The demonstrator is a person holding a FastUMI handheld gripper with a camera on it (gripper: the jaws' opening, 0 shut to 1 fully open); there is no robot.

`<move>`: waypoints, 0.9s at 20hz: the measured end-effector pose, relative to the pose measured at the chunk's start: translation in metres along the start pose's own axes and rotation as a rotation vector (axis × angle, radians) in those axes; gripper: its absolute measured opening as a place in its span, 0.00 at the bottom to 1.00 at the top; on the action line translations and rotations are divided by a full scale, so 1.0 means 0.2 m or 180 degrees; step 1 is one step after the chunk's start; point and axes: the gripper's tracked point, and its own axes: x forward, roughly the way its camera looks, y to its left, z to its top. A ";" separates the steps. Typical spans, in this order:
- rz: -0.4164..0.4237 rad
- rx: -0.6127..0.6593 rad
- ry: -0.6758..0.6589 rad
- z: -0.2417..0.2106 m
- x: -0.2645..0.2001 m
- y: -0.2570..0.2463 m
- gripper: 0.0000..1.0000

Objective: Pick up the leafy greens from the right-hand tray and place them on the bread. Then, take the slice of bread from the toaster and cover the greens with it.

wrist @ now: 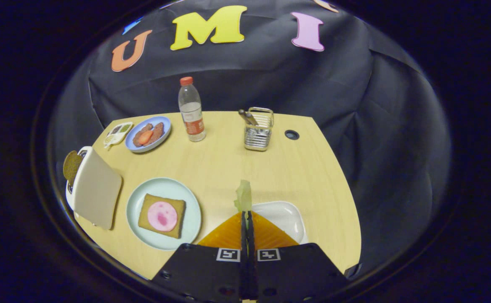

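Observation:
My gripper (pixel 247 212) is shut on a pale green leaf (pixel 243 195), which sticks up from between the orange fingers (pixel 228 234). Right behind the fingers lies the white tray (pixel 285 216). To the left, a light blue plate (pixel 163 212) carries a slice of bread (pixel 162 215) with a round pink slice of meat (pixel 162 216) on top. Further left stands the white toaster (pixel 94 187), and a brown slice of bread (pixel 71 166) pokes out of its far slot.
At the back of the wooden table (pixel 228 160) stand a water bottle (pixel 191 110) with a red cap, a metal rack (pixel 258 129) with a utensil, a blue plate of food (pixel 148 133) and a small sauce dish (pixel 118 133). A round cable hole (pixel 291 134) lies beside the rack.

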 end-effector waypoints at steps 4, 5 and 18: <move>0.0151 -0.0084 0.0048 -0.01 -0.07 0.36 0.00; 0.0231 -0.0085 0.0070 -0.02 -0.08 0.45 0.00; 0.0607 0.0114 0.0490 -0.10 0.18 1.01 0.00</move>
